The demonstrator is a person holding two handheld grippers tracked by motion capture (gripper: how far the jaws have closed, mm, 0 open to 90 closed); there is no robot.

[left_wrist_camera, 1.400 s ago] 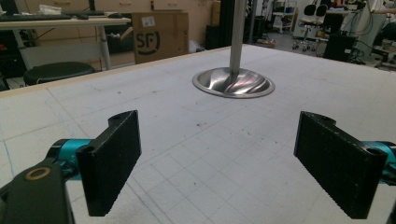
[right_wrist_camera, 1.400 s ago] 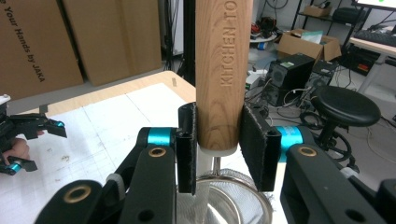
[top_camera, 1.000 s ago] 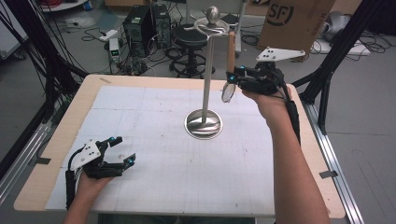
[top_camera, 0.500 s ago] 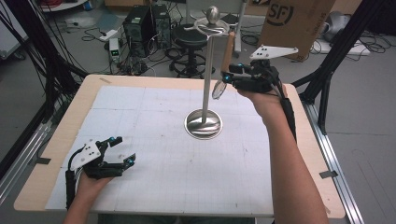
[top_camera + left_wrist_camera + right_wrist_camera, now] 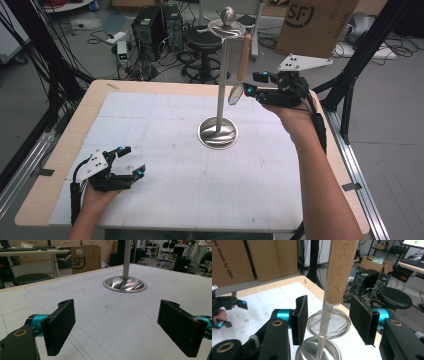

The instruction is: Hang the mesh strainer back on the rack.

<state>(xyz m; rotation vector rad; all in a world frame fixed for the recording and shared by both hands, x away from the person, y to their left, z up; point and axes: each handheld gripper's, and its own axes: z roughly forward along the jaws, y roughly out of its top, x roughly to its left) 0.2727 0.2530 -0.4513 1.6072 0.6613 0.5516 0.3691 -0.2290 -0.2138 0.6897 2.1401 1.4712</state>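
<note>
Strainer with a wooden handle hangs from the steel stand, its top cut off in the right gripper view, between the spread jaws of the right gripper, which has edged closer, while the left gripper rests open on the bench

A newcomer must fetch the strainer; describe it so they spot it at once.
Find the tall silver stand with a round dished base in the middle of the white gridded table. From its top hooks hangs a small round mesh strainer with a light wooden handle, its sieve between the right tongs.
</note>
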